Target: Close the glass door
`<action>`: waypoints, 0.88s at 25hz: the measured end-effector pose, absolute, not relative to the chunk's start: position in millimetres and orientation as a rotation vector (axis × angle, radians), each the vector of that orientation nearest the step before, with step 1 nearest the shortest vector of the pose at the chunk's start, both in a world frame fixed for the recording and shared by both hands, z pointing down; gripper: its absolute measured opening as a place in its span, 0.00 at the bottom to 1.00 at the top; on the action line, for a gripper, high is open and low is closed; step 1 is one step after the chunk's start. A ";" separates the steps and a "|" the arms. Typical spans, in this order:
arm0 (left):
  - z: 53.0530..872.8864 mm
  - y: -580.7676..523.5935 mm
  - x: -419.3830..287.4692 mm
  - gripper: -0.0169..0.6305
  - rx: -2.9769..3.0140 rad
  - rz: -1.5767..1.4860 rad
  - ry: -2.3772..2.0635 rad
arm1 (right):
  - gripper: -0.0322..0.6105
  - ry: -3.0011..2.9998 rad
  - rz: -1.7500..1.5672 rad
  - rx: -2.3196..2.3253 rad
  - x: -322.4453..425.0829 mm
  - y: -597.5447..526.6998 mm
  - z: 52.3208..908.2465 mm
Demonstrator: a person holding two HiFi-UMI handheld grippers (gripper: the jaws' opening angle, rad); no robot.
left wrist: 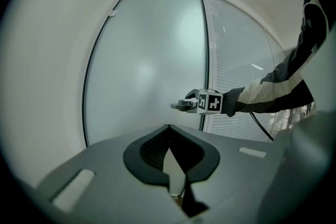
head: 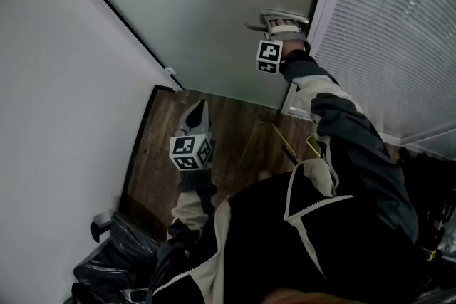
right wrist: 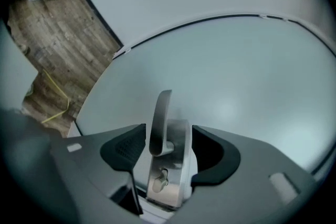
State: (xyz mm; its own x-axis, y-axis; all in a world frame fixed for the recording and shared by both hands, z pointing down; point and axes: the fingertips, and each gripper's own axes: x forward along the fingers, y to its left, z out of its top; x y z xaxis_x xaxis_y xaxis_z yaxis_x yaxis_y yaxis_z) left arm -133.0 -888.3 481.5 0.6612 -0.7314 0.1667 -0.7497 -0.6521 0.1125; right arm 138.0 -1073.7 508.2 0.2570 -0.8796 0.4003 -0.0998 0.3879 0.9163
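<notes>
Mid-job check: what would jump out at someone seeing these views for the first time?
The right gripper is up at the metal lever handle of the frosted glass door, with its jaws open on either side of the lever and not pinching it. The left gripper hangs low over the wooden floor, shut and empty.

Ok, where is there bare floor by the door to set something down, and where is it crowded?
Bare wooden floor runs between the white wall and the left hand-held gripper. Crowded: a yellow cable lies toward the blinds, and black bags fill the near corner by the wall.
</notes>
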 end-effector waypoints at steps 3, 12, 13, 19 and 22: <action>476.5 -893.0 -130.1 0.03 2.651 0.041 -1.166 | 0.47 -1.476 -0.653 1.229 96.6 -1026.2 472.1; 419.5 -904.1 -147.5 0.03 2.720 -0.128 -1.142 | 0.06 -2.386 -0.122 1.635 -41.9 -885.2 406.4; 417.0 -900.2 -151.7 0.03 2.721 -0.138 -1.143 | 0.06 -2.410 -0.051 1.666 -46.5 -878.4 410.0; 428.0 -877.9 -186.7 0.03 2.683 -0.143 -1.145 | 0.05 -2.408 0.148 1.714 -75.7 -858.5 435.9; 430.2 -869.3 -201.6 0.03 2.688 -0.122 -1.121 | 0.05 -2.391 0.144 1.730 -90.5 -848.7 435.5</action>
State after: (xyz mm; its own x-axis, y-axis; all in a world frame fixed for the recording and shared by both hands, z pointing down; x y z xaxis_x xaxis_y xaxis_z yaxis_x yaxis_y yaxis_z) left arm -201.6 -869.3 430.2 0.7045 -0.7097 0.0101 -0.6909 -0.6824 0.2387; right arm -90.5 -848.7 435.5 -0.3032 -0.9302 0.2068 -0.9483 0.3158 0.0303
